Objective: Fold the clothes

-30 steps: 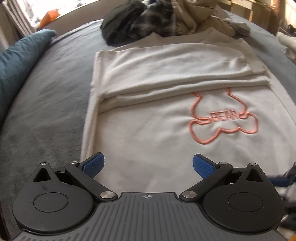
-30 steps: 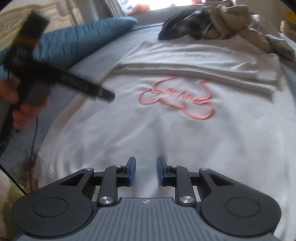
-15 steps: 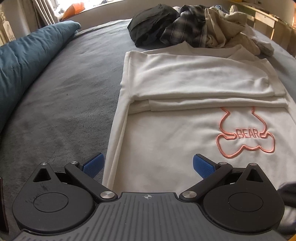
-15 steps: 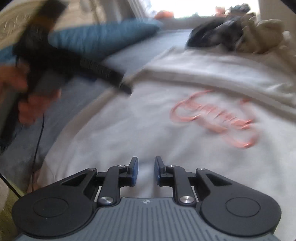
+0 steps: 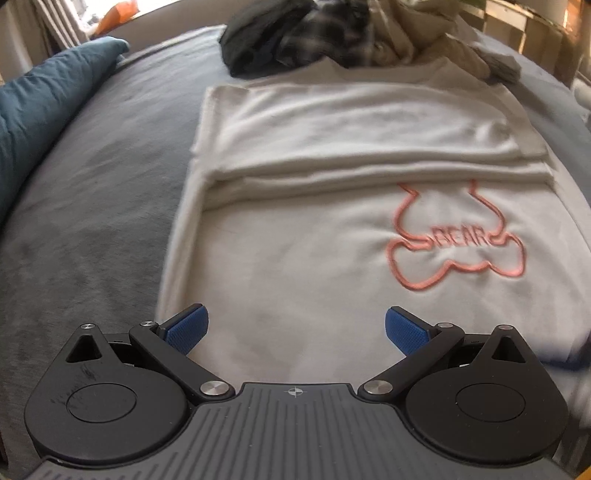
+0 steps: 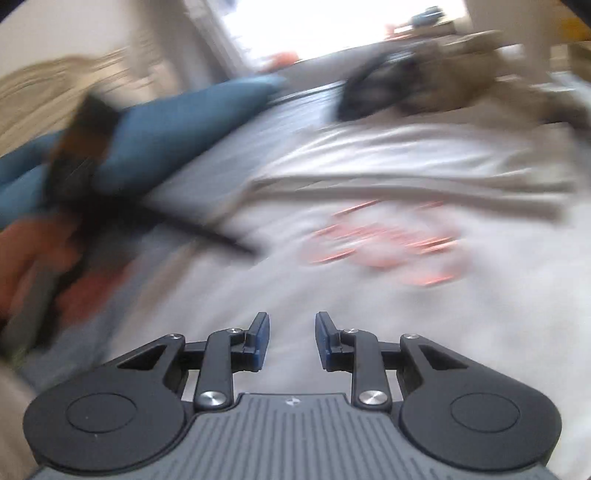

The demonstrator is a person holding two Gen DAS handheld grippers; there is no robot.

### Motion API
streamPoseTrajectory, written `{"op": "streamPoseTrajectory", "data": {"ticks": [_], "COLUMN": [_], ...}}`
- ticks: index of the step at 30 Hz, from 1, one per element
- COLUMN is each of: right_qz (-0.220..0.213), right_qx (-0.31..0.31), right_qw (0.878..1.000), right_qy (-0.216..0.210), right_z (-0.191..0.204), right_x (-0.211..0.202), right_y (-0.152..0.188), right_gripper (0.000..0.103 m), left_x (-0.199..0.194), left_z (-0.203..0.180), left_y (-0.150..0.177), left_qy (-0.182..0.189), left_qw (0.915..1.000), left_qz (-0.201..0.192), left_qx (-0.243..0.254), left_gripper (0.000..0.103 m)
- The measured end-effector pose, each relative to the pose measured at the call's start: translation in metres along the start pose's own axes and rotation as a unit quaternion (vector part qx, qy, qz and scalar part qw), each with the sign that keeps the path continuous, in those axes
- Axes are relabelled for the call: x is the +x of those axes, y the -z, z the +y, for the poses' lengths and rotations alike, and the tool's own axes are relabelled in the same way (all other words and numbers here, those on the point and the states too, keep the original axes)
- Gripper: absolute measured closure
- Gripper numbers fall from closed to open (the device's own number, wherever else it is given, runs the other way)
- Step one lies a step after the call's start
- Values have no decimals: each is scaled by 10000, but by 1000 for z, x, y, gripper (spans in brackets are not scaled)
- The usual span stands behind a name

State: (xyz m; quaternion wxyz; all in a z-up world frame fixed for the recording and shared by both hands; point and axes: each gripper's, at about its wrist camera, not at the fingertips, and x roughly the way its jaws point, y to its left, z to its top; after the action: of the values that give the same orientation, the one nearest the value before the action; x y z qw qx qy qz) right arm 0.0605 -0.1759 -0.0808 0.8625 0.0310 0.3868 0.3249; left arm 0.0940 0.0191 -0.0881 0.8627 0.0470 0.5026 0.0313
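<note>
A white knitted sweatshirt with a coral outline bear motif lies flat on the grey bed cover, its far portion already folded over into a long band across the middle. Behind it sits a heap of unfolded clothes, dark, plaid and beige, and a teal pillow lies off to the side.

The left claw hangs over the near hem with its jaws wide and nothing between them. The right claw is narrow, its jaws opening, also empty above the near cloth; its view is heavily smeared.

The next step looks like taking the near edge to fold it onward, and several things could spoil that. A pinch taken from a claw on the move may catch only the top layer, or bunch the fabric so the fold creases. If the two claws grip at uneven points along the hem, the fold would skew across the motif. Dragging the cloth could also undo the folded band, or pull up the bed cover.
</note>
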Motion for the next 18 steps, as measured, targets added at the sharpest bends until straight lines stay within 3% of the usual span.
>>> {"op": "streamPoseTrajectory", "data": {"ticks": [2, 4, 8, 12, 15, 18], "right_qz": [89, 401, 774, 945, 787, 901], "right_qx": [-33, 26, 99, -191, -116, -68], "right_qw": [9988, 9972, 9963, 9947, 9937, 9882], "right_qy": [474, 632, 366, 349, 792, 1239], "right_z": [-10, -9, 4, 18, 13, 0], "right_x": [-3, 5, -12, -31, -35, -15], "right_y": [2, 14, 47, 47, 36, 26], "right_gripper": [74, 74, 65, 65, 65, 64], "left_x": [5, 13, 19, 20, 19, 17], "left_z": [-8, -15, -17, -19, -21, -24], "left_y": [5, 12, 24, 24, 26, 27], "left_qy": [6, -89, -200, -277, -355, -422], "left_qw": [9998, 9990, 9980, 9976, 9974, 9975], "left_qz": [156, 426, 586, 613, 604, 560], "left_qx": [80, 86, -157, -164, -188, -116], "left_gripper": [0, 0, 0, 0, 0, 0]}}
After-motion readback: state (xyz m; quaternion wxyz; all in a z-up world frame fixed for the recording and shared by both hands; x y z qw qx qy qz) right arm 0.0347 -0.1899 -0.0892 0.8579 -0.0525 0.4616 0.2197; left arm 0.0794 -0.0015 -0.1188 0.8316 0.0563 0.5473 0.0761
